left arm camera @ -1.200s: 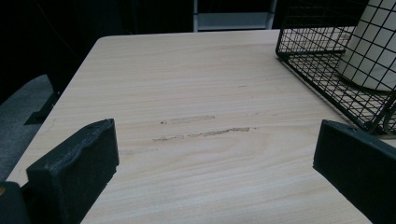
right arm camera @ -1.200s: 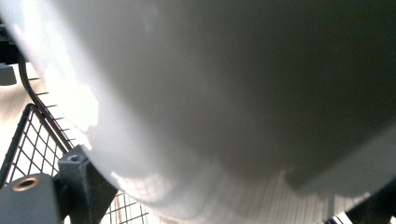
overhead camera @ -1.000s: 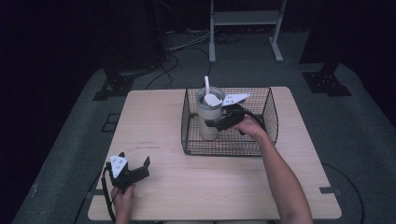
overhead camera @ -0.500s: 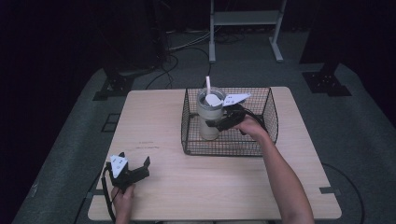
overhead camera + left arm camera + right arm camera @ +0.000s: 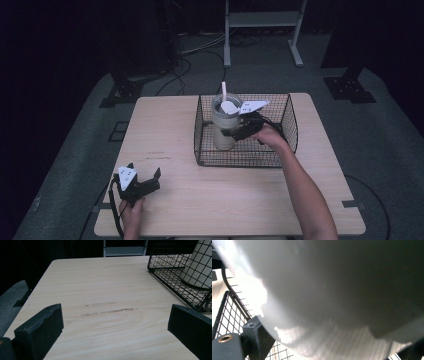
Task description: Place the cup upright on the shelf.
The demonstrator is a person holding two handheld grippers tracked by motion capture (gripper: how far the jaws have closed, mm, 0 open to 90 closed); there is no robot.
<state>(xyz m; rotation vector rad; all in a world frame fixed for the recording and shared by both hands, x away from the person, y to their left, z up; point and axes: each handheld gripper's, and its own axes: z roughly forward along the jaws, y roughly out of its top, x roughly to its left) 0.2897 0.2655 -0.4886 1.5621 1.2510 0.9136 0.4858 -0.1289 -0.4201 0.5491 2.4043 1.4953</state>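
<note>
Your right gripper (image 5: 239, 133) is inside the wire basket (image 5: 287, 107), with its jaws set around the side of the tumbler (image 5: 223, 125). In the right gripper view the pale wall of the tumbler (image 5: 332, 290) sits between the jaws at very close range; judge the grip as clamped on it.

Compare the earlier high views with the present one. The tumbler stood slightly lower and nearer the middle of the basket a second ago; it now stands at the back left part of the basket, upright, with its straw (image 5: 224, 90) rising above the rim. The shift is small. Whether the base rests on the basket floor or is just clear of it cannot be determined. Treat the step in hand as either the start of a lift out of the basket or the end of a placement; keep the tumbler vertical so the straw and the wire wall do not catch.

Your left gripper (image 5: 142, 182) rests at the near left corner of the table (image 5: 165, 125), well apart from the basket. Its position is unchanged. Its jaws stand wide apart with nothing between them, as the left gripper view confirms over bare wood.

Count of items:
- one basket
- one tumbler
- one straw
- two grippers
- one table
</note>
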